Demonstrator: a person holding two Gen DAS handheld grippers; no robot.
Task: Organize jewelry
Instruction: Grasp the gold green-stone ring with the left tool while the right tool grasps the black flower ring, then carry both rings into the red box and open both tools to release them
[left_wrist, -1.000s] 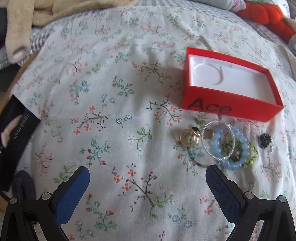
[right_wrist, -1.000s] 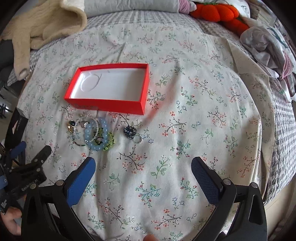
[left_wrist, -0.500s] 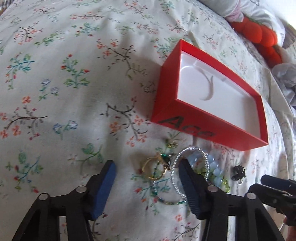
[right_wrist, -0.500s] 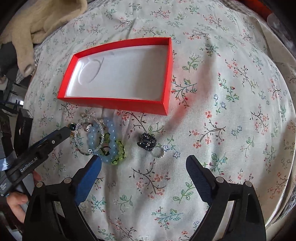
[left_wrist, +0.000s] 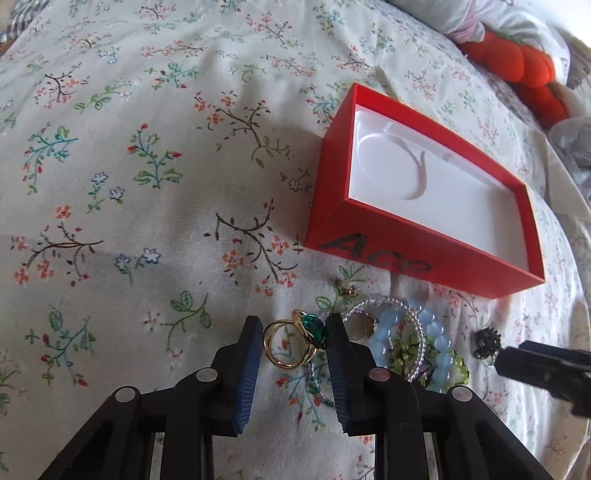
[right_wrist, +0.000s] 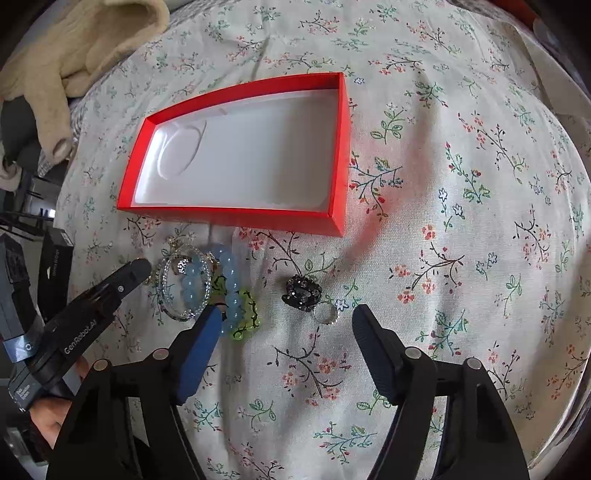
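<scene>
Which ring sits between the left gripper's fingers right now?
The gold ring with the green stone. It lies between the closing fingers of the left gripper, at the near-left end of the pile; the dark cluster ring lies far to its right.

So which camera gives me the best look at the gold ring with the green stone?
The left wrist view. There the gold ring lies sharp between the left gripper pads, which have just been closing around it. In the right wrist view that gripper's finger covers the spot, so the ring is essentially hidden.
</scene>
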